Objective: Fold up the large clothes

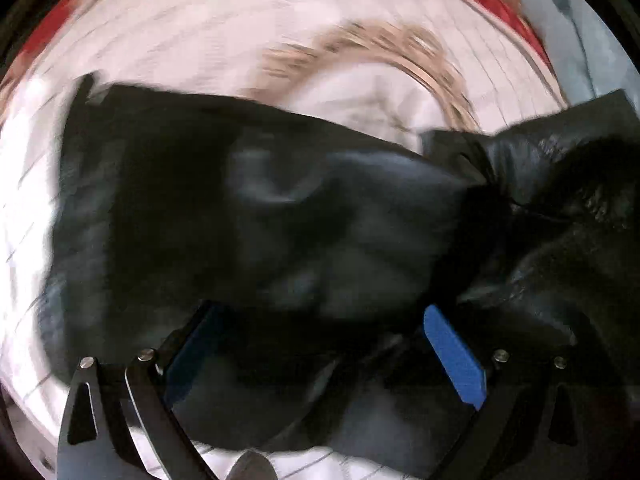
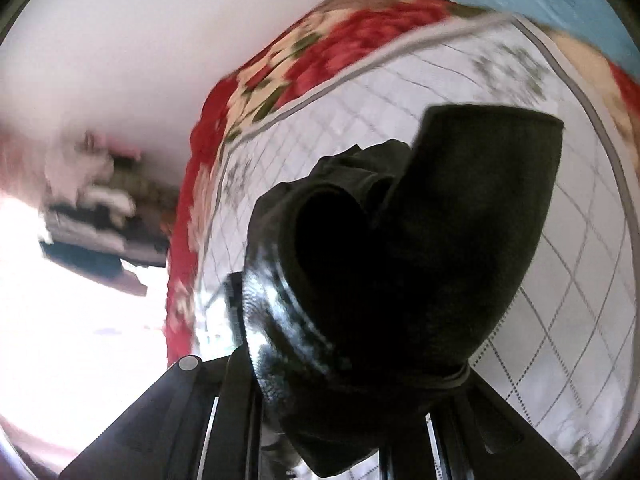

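Black garment (image 1: 248,216) over quilted bedcover (image 1: 160,32), L gripper (image 1: 320,344) spread w/ cloth between fingers, R gripper (image 2: 360,392) pinching bunched garment.

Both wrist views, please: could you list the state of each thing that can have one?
Left gripper: open, fingers apart over the garment.
Right gripper: shut on a bunched part of the garment.
Black garment: crumpled, not yet folded, partly lifted on the right gripper's side.
White quilted cover: spread flat under the garment.
Red floral blanket: lying beneath the cover's edge.
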